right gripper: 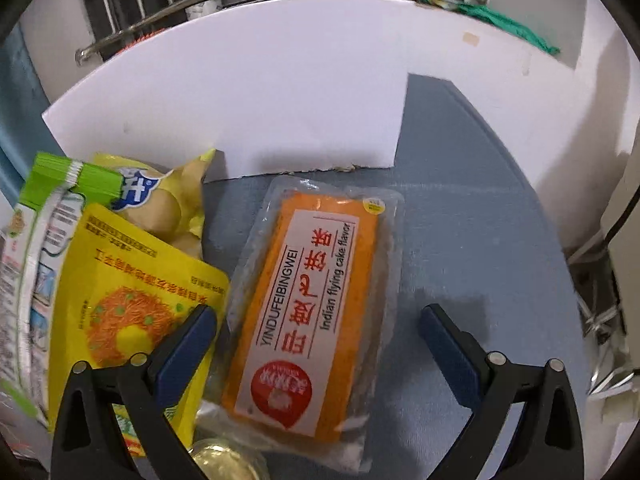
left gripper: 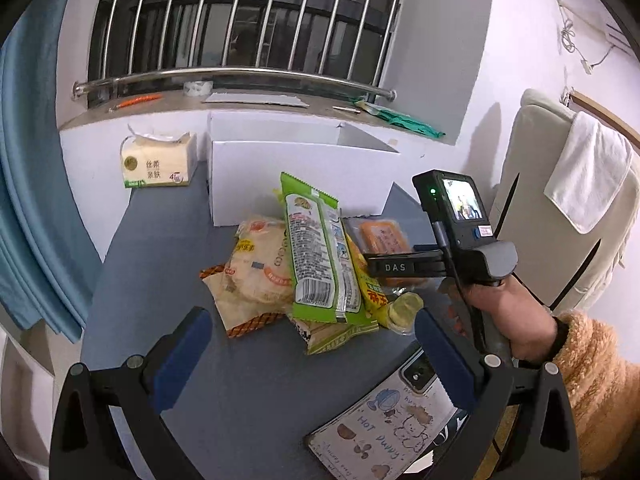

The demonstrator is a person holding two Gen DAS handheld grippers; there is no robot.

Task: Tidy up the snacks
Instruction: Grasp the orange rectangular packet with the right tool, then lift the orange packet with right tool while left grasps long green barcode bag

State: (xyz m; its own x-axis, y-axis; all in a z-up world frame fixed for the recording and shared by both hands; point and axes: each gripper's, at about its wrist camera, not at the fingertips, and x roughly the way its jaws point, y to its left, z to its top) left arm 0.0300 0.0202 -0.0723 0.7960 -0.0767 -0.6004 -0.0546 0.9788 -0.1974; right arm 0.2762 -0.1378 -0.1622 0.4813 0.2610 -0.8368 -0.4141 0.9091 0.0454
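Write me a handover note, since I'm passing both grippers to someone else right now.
Left gripper: open, empty, short of the snack pile.
Right gripper: open, empty, over the orange cake pack, pads not touching it.
White box: behind the pile; its inside is hidden.
Done: no snack seen in the box.
Left: grip the orange pack, box it, then the rest.

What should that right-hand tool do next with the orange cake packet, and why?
Probably lower the right gripper a little and close on the orange cake packet. Its fingers are wide open, either side of the packet, not touching it, and the white box waits just behind.
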